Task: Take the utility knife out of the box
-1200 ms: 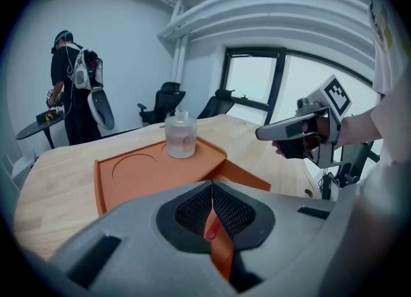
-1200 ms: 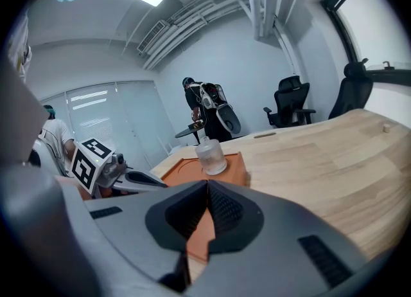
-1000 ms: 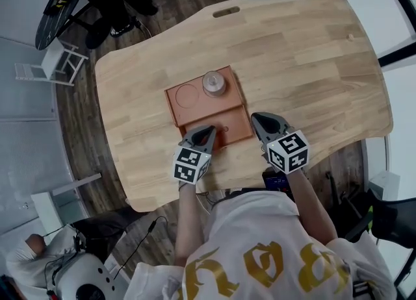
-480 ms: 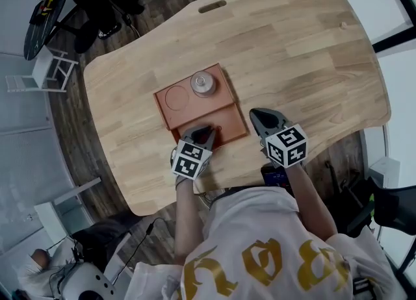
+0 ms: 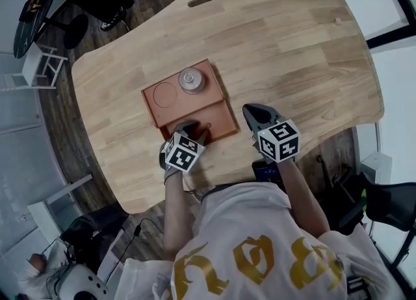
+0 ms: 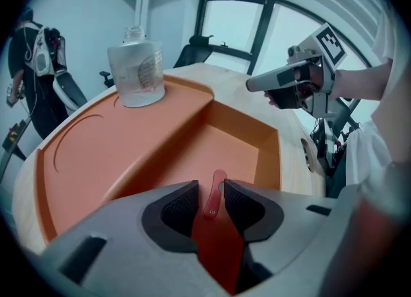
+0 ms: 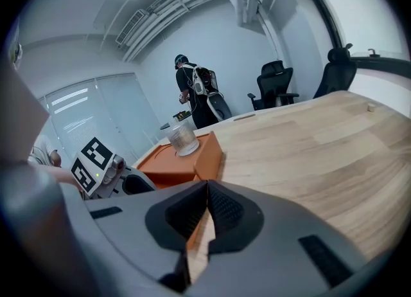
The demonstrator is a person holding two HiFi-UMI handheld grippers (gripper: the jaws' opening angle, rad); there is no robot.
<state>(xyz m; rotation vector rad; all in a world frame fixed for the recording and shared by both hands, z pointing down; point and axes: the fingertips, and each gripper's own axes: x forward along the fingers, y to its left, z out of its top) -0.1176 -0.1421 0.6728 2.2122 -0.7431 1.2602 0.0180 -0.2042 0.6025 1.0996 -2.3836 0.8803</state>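
**Head view.** Count: one wooden table (image 5: 292,45), one orange box (image 5: 156,107), one glass jar (image 5: 190,79), two grippers.
- The jar stands upright on the box's raised shelf, toward 1 o'clock.
- The left gripper (image 5: 188,128) points steeply down into the sunken compartment at the box's 6 o'clock side.
- The right gripper (image 5: 253,114) hovers over bare table at 3 o'clock of the box, just beside its wall.

**Left gripper view.** Count: one utility knife (image 6: 215,189).
- The knife is red and lies on the floor of the sunken compartment.
- The left gripper (image 6: 210,191) has just been opening. Its fingers are released and stand either side of the knife, and the pads do not press on it.
- The jar (image 6: 136,71) stands at 11 o'clock.
- The right gripper (image 6: 282,83) shows at 2 o'clock.

**Right gripper view.**
- The right gripper (image 7: 207,202) has its fingers clenched together, with nothing between them.
- The box (image 7: 192,157) and jar (image 7: 182,138) lie at 11 o'clock.

**Change from earlier frames.**
- The left gripper has sunk from the box's near edge into the compartment.
- The jar is unmoved on its shelf.
- The right gripper stays beside the box.
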